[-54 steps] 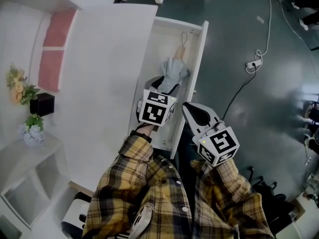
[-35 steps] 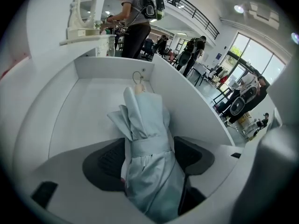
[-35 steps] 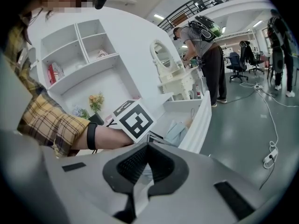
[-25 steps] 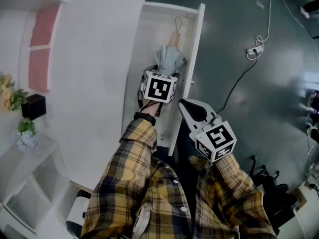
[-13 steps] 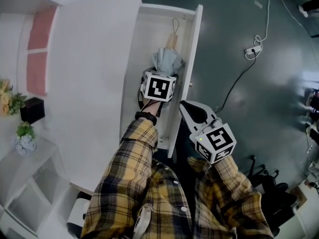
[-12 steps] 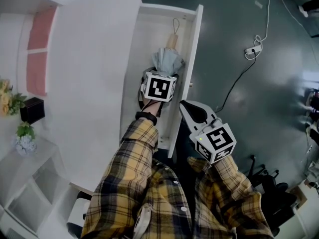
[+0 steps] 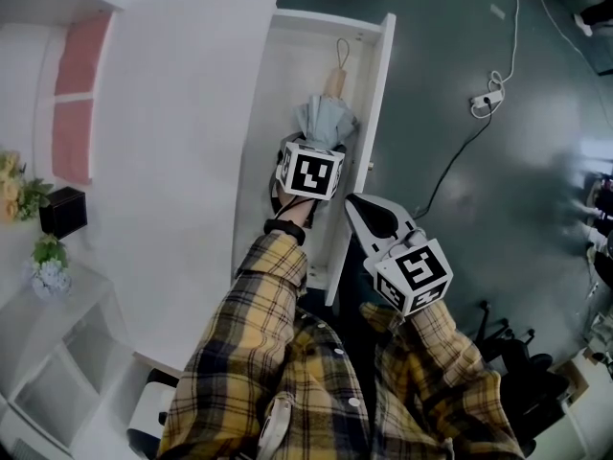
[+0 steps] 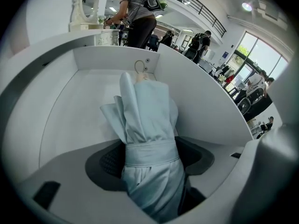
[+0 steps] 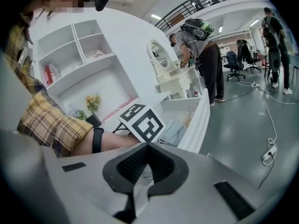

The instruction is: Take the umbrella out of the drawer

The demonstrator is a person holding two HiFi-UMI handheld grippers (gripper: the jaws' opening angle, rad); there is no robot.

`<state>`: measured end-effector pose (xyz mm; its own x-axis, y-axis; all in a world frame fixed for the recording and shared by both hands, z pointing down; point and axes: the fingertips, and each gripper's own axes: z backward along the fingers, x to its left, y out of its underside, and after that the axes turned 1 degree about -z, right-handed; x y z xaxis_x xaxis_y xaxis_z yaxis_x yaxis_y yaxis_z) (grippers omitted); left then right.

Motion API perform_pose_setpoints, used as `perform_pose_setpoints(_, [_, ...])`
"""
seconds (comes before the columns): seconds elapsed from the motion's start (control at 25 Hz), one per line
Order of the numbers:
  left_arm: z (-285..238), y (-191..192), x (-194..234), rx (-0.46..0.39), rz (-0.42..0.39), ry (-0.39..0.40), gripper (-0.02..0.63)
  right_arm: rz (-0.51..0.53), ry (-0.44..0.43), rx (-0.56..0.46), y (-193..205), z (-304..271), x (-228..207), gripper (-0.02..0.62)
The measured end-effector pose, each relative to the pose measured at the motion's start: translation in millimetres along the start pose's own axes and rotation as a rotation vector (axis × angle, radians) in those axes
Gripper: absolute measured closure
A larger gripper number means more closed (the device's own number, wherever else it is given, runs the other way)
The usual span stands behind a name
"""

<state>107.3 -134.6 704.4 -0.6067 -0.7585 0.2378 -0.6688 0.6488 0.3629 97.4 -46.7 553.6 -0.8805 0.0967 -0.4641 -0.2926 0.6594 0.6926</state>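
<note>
A folded pale grey-blue umbrella with a tan handle and cord loop lies in the open white drawer. My left gripper reaches down into the drawer over the umbrella's lower end. In the left gripper view the umbrella lies between the wide jaws of the left gripper, right at its strap band. The jaws are closing around it. My right gripper hangs shut and empty just outside the drawer front. In the right gripper view it points towards the drawer and the umbrella.
The white desk top runs along the drawer's left. Flowers and a black box stand at its far left, above white shelving. A power strip with its cable lies on the dark floor to the right. People stand in the background.
Since the earliest frame my left gripper has moved up the drawer onto the umbrella. Over the last second both grippers have barely shifted.
</note>
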Motion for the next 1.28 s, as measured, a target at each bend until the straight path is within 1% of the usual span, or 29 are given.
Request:
perform_pose_setpoints(0.52, [8.3,-2.9,-1.6,-0.027,0.005,0.014,0.291,0.022,-0.018,0.002,-3.3,2.7,4.2,0.578])
perform_pose_setpoints(0.84, [22.3,-15.4,-0.8,-0.087,0.020,0.016,0.291,0.046,-0.031,0.006,-8.9,3.2,4.2,0.578])
perform_pose_setpoints(1.04, [38.3,-22.8,-1.9,-0.118,0.013,0.006,0.291,0.071,-0.047,0.003,-15.5,5.7,11.0,0.578])
perform_pose_setpoints(1.28, [65.7,-28.6,-2.5,-0.190,0.035,-0.002,0.291,0.116,-0.060,-0.006,-26.8,11.3,22.3,0.578])
